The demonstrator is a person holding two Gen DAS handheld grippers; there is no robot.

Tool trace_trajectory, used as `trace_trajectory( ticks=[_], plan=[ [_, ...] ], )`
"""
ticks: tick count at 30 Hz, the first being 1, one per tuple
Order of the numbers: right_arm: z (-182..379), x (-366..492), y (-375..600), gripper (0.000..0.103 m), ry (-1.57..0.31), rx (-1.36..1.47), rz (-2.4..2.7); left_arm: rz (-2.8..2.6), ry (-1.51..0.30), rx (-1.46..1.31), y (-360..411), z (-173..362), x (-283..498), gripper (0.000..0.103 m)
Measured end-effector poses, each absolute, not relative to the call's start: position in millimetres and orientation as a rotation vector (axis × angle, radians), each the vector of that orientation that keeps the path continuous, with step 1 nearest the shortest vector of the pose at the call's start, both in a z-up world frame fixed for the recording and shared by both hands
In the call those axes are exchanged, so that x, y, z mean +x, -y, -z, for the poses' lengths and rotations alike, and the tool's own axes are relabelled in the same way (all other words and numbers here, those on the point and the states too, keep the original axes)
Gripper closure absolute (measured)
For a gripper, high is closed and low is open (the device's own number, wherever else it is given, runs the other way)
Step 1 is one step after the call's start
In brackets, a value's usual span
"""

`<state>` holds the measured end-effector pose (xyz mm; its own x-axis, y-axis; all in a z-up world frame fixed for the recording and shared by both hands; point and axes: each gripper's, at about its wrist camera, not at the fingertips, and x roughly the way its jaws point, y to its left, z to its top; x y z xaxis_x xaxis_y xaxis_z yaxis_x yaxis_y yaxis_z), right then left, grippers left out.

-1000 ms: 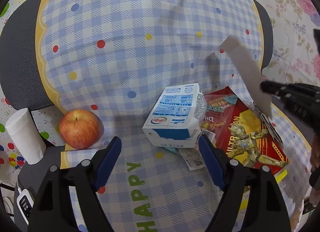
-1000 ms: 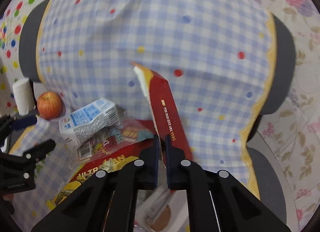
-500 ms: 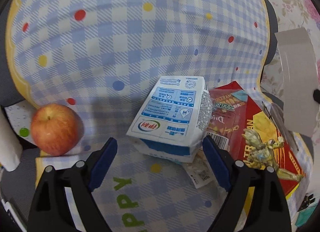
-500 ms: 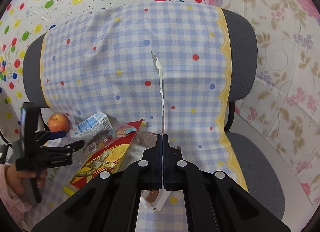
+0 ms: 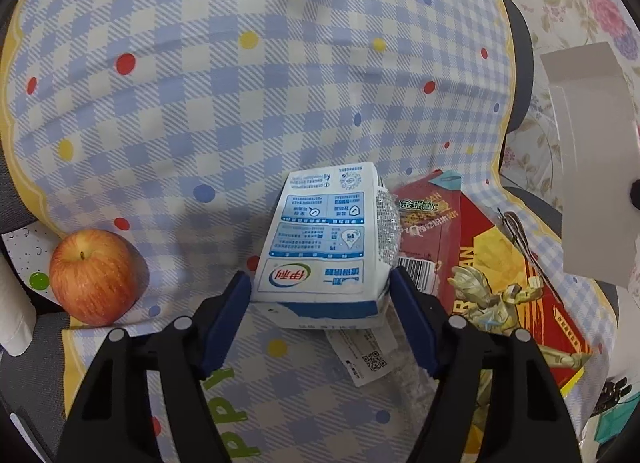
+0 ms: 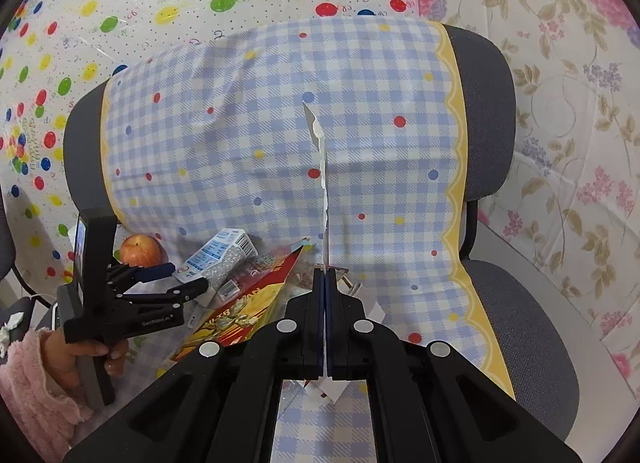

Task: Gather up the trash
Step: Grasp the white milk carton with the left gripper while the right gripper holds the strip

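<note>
A crushed blue and white milk carton [image 5: 326, 247] lies on the checked chair cover. My left gripper [image 5: 320, 295] has its fingers on either side of the carton's near end, touching or almost touching it. The carton also shows in the right wrist view [image 6: 218, 257], between the left gripper's fingers [image 6: 188, 279]. My right gripper [image 6: 325, 283] is shut on a flat cardboard strip [image 6: 323, 183], seen edge-on and held up above the chair seat. The strip shows grey-white in the left wrist view [image 5: 588, 159].
A red and yellow toy package [image 5: 500, 283] lies right of the carton, over a paper label [image 5: 360, 355]. A red apple [image 5: 94, 275] sits left. A white roll [image 5: 12, 315] stands at the far left. The checked cover [image 6: 360, 111] drapes a grey office chair [image 6: 488, 111].
My left gripper moved forward and narrowed around the carton's near end. My right gripper lifted the cardboard strip up and away from the seat.
</note>
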<state>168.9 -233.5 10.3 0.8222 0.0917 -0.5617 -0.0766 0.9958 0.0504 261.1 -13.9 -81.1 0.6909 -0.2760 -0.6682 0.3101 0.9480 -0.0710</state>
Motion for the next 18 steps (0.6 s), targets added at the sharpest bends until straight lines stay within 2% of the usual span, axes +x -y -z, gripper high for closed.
trace_trajectory(
  ticks=[10,18],
  plan=[
    [-27.6,129.8,246.1,0.102,-0.541,0.068,-0.073,0.344,-0.558,0.054,14.6,4.4,178.8,0.037],
    [-22.5,85.3,251.2,0.102,-0.561,0.098,-0.081,0.450,-0.530,0.081,43.9,-14.9,111.8,0.037]
  ],
)
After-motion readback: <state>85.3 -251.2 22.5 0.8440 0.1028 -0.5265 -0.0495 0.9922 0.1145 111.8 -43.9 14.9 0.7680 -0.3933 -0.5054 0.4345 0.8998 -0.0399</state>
